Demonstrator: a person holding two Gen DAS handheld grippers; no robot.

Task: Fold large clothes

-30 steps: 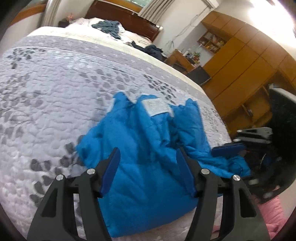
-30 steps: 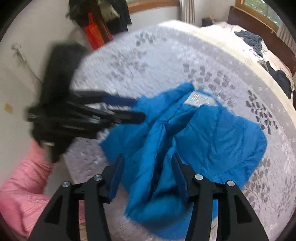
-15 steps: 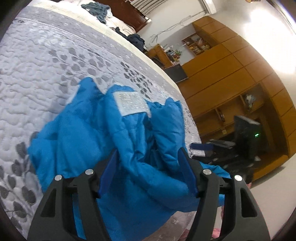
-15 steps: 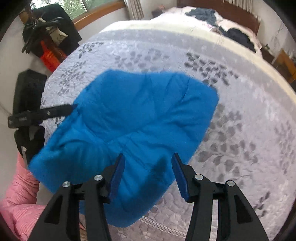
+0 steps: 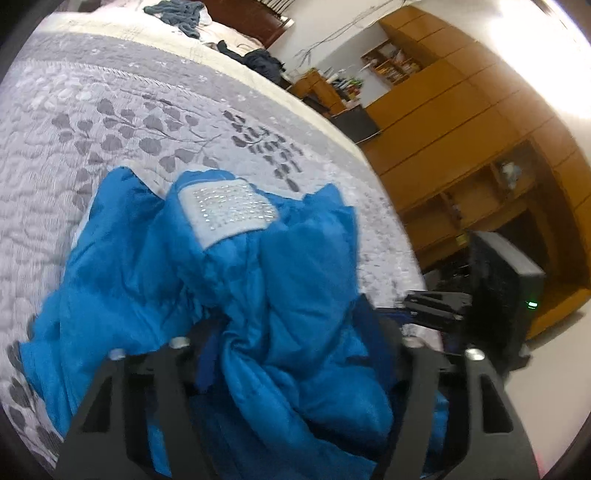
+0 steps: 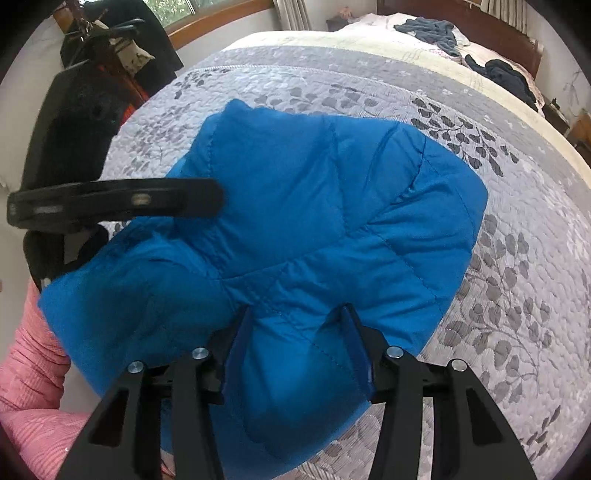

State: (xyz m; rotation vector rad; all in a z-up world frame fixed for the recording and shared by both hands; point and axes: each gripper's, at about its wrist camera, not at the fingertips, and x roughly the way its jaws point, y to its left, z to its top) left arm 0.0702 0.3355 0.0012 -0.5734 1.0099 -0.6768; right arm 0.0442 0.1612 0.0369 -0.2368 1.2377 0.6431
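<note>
Both grippers have moved in on the blue jacket (image 6: 314, 229), so its near edge now bunches up between each pair of fingers instead of lying ahead of them. The left gripper (image 5: 291, 354) and right gripper (image 6: 295, 332) each have fingers spread around padded fabric; whether they actually pinch it, I cannot tell. A fold seems about to start. The jacket lies on the bed (image 5: 110, 122) near its foot, white label (image 5: 229, 210) at the far end, long axis running away from the person.

It was a home bedroom: a bed (image 6: 369, 85) with grey quilt, wooden headboard (image 6: 461, 26), and wardrobe (image 5: 461, 122).
</note>
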